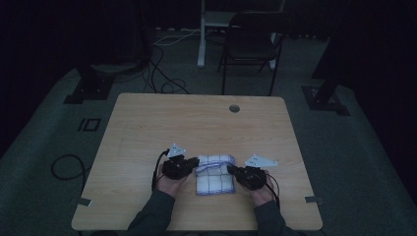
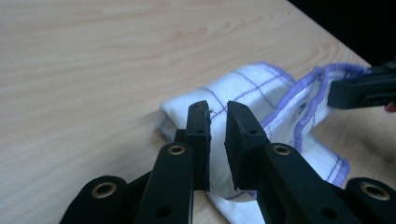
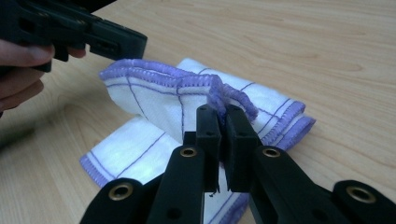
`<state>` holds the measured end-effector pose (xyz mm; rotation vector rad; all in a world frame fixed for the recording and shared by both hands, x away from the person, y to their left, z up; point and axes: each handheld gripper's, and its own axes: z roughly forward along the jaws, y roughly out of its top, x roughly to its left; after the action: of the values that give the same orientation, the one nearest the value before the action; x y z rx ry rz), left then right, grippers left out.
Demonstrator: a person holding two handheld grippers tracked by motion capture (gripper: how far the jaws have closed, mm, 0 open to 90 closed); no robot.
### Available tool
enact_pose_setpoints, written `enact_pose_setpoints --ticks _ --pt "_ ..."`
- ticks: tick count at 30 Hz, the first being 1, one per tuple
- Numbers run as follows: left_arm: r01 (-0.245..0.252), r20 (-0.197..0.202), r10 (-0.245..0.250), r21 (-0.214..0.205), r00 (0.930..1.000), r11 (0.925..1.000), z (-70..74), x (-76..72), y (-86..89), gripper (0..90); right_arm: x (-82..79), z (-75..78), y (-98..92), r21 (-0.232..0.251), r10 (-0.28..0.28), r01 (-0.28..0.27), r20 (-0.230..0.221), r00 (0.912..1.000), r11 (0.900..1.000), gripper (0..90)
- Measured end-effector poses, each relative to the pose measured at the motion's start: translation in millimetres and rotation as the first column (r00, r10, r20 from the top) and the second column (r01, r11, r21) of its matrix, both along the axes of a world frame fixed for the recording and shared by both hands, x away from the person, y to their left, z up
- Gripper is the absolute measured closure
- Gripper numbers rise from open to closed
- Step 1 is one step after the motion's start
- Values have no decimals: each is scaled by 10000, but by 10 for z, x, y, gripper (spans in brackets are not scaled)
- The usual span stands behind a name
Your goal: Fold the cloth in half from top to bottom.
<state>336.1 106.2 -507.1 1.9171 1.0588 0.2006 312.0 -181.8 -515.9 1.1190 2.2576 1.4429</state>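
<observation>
Dim overhead, bright and close at the grippers

The high view is dark and murky, its surroundings nearly black; both gripper views are evenly lit and sharp on the cloth (image 3: 187,100), with soft shadows and the nearest black jaws slightly blurred.

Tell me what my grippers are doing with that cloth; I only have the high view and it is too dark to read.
Observer: The right gripper is pinching the purple hem of the white checked dish cloth, its fingers closed on a raised fold.
Operator: Report the left one.
Observer: The left gripper has its fingers almost closed on the cloth's folded edge, white fabric showing in the narrow gap between them.
Operator: Give me how the cloth lies.
Observer: One layer is lifted between the two grippers; the rest lies folded flat on the wooden table.
</observation>
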Motion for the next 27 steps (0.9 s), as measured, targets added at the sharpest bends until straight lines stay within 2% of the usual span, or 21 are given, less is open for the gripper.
enact_pose_setpoints --ticks 7,15,21,24,27 --pt "408 -297 -398 324 9988 9986 -130 -94 -54 798 -42 -44 -24 -244 132 -136 -161 9998 9996 867" --pt "563 -559 -528 646 9970 9963 -248 -170 -48 798 -95 -58 -41 -442 566 -574 -183 9982 9974 826" --pt "584 -529 -537 922 9972 9940 -293 -201 -70 798 -128 -7 -118 56 536 -537 102 9985 9985 704" --pt "586 -468 -540 1046 9974 9928 -302 -213 -73 798 -128 34 -167 385 478 -492 362 9982 9980 689" --pt "523 -382 -480 1224 9981 9911 -313 -221 -76 798 -100 31 -195 345 266 -277 336 9991 9990 685"
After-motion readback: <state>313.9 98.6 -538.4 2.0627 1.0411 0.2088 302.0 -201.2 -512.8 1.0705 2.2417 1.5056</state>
